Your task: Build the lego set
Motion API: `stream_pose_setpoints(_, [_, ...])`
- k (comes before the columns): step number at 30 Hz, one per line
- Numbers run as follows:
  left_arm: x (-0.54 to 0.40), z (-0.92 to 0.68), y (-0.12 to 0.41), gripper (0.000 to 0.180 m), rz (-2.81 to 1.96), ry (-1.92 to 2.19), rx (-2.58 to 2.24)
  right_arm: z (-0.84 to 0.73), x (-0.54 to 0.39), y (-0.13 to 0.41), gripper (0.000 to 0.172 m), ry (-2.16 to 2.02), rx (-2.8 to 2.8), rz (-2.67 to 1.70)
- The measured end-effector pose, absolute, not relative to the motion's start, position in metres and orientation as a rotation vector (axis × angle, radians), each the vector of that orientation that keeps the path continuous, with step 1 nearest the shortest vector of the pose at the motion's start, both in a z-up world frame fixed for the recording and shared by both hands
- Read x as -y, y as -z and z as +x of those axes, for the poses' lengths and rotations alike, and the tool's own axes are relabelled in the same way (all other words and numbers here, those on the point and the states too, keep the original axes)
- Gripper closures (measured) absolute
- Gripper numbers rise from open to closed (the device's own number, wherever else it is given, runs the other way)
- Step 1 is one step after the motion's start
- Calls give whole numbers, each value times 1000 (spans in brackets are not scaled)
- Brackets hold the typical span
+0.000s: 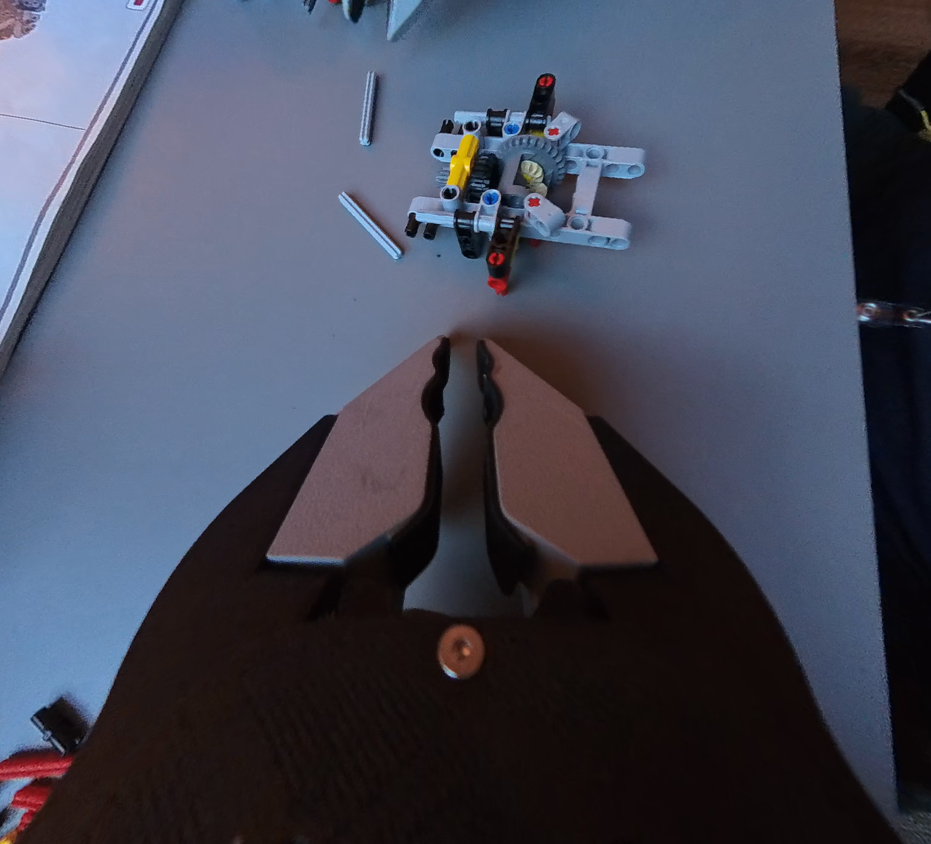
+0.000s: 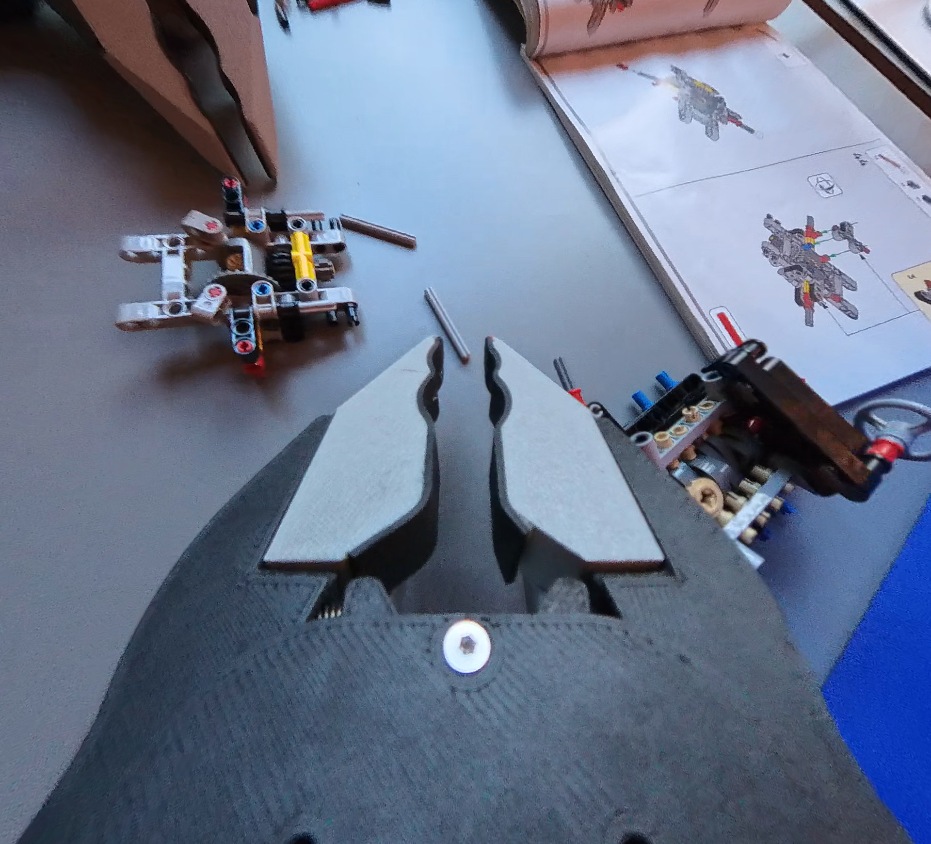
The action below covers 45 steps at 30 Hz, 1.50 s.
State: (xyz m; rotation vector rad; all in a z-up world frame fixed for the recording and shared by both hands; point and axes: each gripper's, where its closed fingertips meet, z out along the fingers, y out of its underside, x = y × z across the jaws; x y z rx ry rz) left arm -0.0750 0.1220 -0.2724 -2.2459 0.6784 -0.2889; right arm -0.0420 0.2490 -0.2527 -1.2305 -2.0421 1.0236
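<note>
The right tool (image 2: 463,341) is released, empty, its tips just short of a thin grey rod (image 2: 446,322) lying on the desk (image 2: 453,139) (light, stiff, likely slippery; best pinched mid-length). The left tool (image 1: 462,341) hangs empty, slightly parted.

The bench (image 1: 201,366) is a smooth, matt grey surface with a faint sheen. On it the small gear frame (image 1: 524,180) is hard glossy plastic in light grey, black, yellow, red and blue. Just left of the frame, two grey axles (image 1: 369,108) (image 1: 370,225) are ribbed plastic with a slight shine. Beyond the frame, the open instruction booklet (image 2: 730,174) is smooth printed paper, its pages semi-gloss. The left tongs (image 1: 462,341) have matt flat-faced fingers (image 1: 383,457) with black wavy rubbery pads, set in a black body of finely ridged printed plastic with a shiny metal screw (image 1: 461,651).
</note>
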Motion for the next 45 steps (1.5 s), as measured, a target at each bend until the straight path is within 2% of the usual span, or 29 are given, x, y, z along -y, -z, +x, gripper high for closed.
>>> stream_pose_setpoints(15, [-125, -75, 272, 172, -2240, 292, -676, -47, -247, 264, 145, -870, 2115, -1145])
stream_pose_setpoints(24, [-126, -77, 267, 172, -2222, 316, -641, -51, -249, 271, 149, -775, 2111, -1162])
stream_pose_setpoints(26, [-126, -77, 267, 172, -2223, 315, -640, -49, -246, 272, 161, -809, 2141, -1174])
stream_pose_setpoints(30, [-126, -77, 268, 171, -2229, 307, -644, -42, -238, 274, 170, -860, 2191, -1167])
stream_pose_setpoints(32, [-126, -78, 268, 171, -2228, 303, -645, -41, -237, 269, 170, -876, 2161, -1149])
stream_pose_setpoints(37, [-126, -77, 266, 171, -2218, 321, -638, -45, -246, 260, 151, -918, 2073, -1197])
stream_pose_setpoints(43, [-126, -77, 265, 171, -2217, 343, -629, -46, -247, 273, 154, -846, 2130, -1239])
stream_pose_setpoints(45, [-126, -77, 265, 171, -2216, 344, -628, -44, -243, 273, 163, -857, 2153, -1224])
